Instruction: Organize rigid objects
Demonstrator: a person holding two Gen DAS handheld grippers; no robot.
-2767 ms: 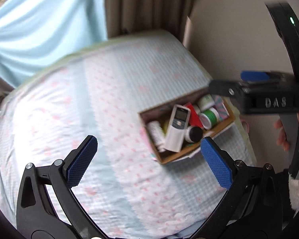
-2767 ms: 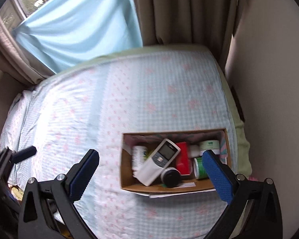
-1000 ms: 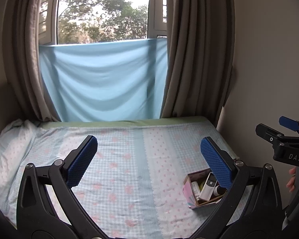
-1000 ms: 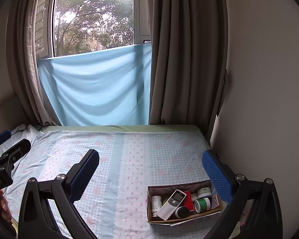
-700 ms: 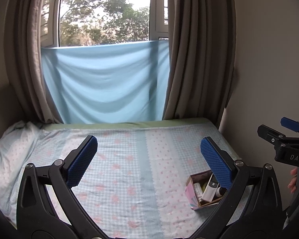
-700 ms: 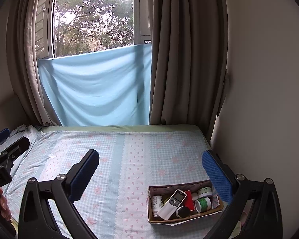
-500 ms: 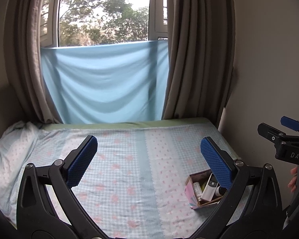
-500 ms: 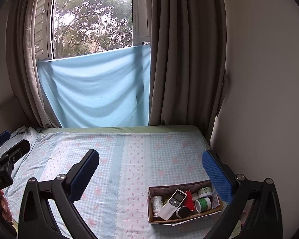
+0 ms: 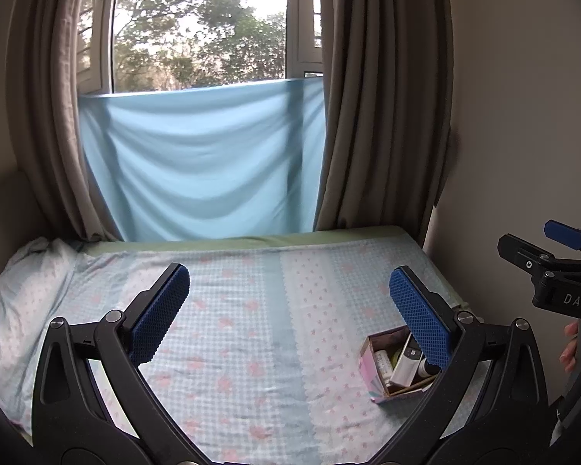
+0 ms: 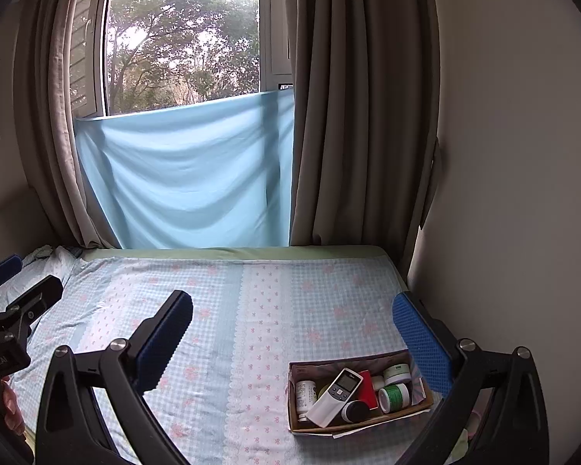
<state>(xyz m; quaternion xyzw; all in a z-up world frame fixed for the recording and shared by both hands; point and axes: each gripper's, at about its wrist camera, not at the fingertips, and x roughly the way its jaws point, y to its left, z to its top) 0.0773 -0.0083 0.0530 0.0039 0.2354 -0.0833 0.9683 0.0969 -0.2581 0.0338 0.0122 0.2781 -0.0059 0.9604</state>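
Observation:
A small cardboard box (image 10: pixel 368 422) (image 9: pixel 370 356) rests on the bed near its front right corner. Inside lie a white remote control (image 10: pixel 335 397) (image 9: pixel 406 364), a white pill bottle (image 10: pixel 305 393), a red item (image 10: pixel 367 389), green-labelled jars (image 10: pixel 396 396) and a black-capped jar (image 10: pixel 355 410). My left gripper (image 9: pixel 288 306) is open and empty, held back from the bed. My right gripper (image 10: pixel 292 335) is also open and empty, above and behind the box. In each view the other gripper shows at the frame edge, held by a hand.
The bed (image 10: pixel 251 310) has a blue checked sheet with pink flowers and a pillow (image 9: pixel 15 294) at the left. A wall (image 10: pixel 515 193) runs along the right side. Grey curtains (image 10: pixel 352 116) and a hanging blue cloth (image 10: pixel 189 178) cover the window behind.
Both grippers have pulled back and tilted up from the box since 2.8 s ago; over the last second they are almost still. Both stay open.

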